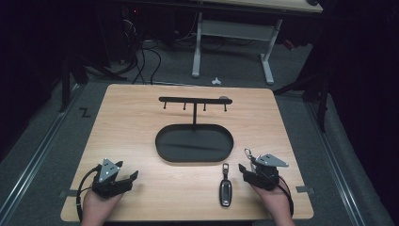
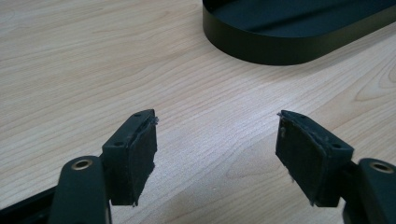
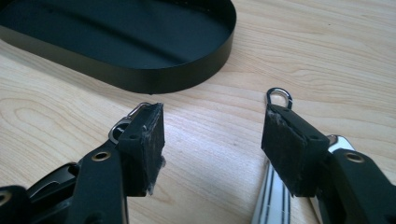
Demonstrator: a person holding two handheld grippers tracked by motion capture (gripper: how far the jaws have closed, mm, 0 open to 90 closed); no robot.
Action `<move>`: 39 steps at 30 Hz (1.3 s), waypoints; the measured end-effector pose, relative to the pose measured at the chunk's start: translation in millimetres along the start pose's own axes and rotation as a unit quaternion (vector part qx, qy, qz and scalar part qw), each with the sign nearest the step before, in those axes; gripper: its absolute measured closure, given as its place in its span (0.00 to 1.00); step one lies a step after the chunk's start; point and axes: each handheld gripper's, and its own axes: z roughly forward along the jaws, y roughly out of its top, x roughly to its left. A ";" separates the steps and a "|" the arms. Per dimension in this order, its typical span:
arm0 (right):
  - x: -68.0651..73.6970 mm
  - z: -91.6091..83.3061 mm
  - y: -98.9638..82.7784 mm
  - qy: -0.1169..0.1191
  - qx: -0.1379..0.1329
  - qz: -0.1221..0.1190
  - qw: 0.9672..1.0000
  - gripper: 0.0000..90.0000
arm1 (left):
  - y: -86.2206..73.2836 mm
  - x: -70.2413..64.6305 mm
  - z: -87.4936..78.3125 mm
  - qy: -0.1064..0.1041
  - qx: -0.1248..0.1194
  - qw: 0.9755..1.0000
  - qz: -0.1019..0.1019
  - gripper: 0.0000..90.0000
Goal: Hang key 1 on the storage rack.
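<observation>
key fob (image 1: pixel 226 189) lies flat on the table (image 1: pixel 141 117) beside the right tool (image 1: pixel 248 167), short of the hook stand (image 1: pixel 194 100) and tray (image 1: pixel 194 142), likely awaiting hanging. both the right and left tool (image 1: pixel 131 175) gape empty.

Matt black metal tray (image 1: pixel 164 149) on smooth pale wood-grain table (image 1: pixel 127 122); key fob (image 1: pixel 226 190) glossy black.

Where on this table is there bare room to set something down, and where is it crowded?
Bare wood lies left of the tray, up to the table's left edge, and right of it. Crowded: the near right corner, where the key fob lies beside the right tongs.
</observation>
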 end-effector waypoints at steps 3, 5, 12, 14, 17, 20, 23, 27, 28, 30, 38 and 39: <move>-1.4 -0.8 -0.6 -0.001 -0.002 0.001 1.000 0.43 | 1.4 0.3 -0.4 0.004 -0.002 1.000 -0.001 0.33; -2.1 -0.6 -2.1 -0.003 0.001 0.000 1.000 0.42 | 3.0 1.1 0.1 0.004 -0.008 1.000 -0.004 0.33; -4.0 -4.4 -7.8 -0.008 0.005 0.003 1.000 0.40 | 6.7 -4.1 8.8 -0.007 -0.002 1.000 0.009 0.33; -5.2 -4.9 -8.6 -0.010 0.005 0.003 1.000 0.40 | 7.2 -4.7 10.1 -0.010 0.000 1.000 0.011 0.33; -5.1 -4.0 -8.8 -0.010 0.008 0.005 1.000 0.40 | 7.1 -3.4 9.3 -0.012 -0.002 1.000 0.008 0.33; -5.0 -2.8 -9.3 -0.008 0.010 0.004 1.000 0.40 | 6.0 -1.7 8.4 -0.014 0.001 1.000 0.002 0.33; -4.6 -3.0 -9.1 -0.007 0.010 0.005 1.000 0.40 | 4.6 -1.6 8.0 -0.012 0.003 1.000 0.002 0.33; -4.5 -3.7 -7.2 -0.005 0.010 0.006 1.000 0.40 | 3.9 -1.9 6.6 -0.010 0.001 1.000 0.002 0.33; -4.0 -3.9 -6.8 -0.004 0.010 0.006 1.000 0.40 | 3.6 -1.8 6.5 -0.011 0.001 1.000 0.001 0.33; -2.5 -3.9 -6.3 -0.003 0.011 0.003 1.000 0.40 | 3.3 -1.7 6.8 -0.012 0.003 1.000 0.003 0.33; 8.5 -2.6 -3.3 0.011 0.017 -0.003 1.000 0.37 | 3.9 -2.2 8.6 -0.014 0.004 1.000 0.007 0.33; 10.7 -2.6 -2.8 0.014 0.019 -0.002 1.000 0.37 | 4.1 -2.2 8.8 -0.015 0.004 1.000 0.007 0.33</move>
